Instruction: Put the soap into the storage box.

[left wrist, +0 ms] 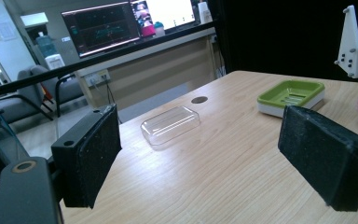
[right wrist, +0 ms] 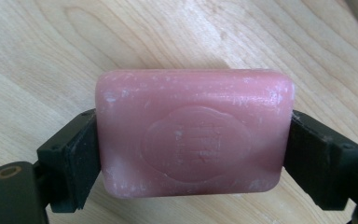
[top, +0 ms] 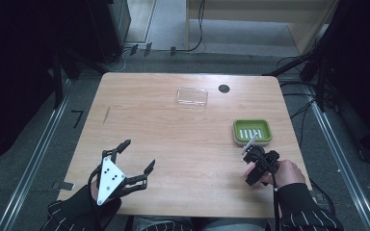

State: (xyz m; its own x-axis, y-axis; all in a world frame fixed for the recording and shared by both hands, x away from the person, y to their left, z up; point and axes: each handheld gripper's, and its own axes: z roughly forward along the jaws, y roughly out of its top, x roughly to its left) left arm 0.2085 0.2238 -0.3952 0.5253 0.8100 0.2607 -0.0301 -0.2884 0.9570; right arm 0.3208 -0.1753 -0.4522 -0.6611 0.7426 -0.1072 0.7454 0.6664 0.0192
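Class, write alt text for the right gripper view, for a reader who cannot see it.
A pink soap bar with a stamped oval emblem is clamped between the two black jaws of the right gripper, one on each short end. Behind it is the light wooden table.

A dark round grommet (top: 224,88) sits in the counter (top: 164,139) at its far edge; monitors (left wrist: 105,29) glow beyond.

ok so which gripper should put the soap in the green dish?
Right. The right gripper is already shut on the pink soap and sits just beside the green dish. The left gripper is open, empty, and across the table.
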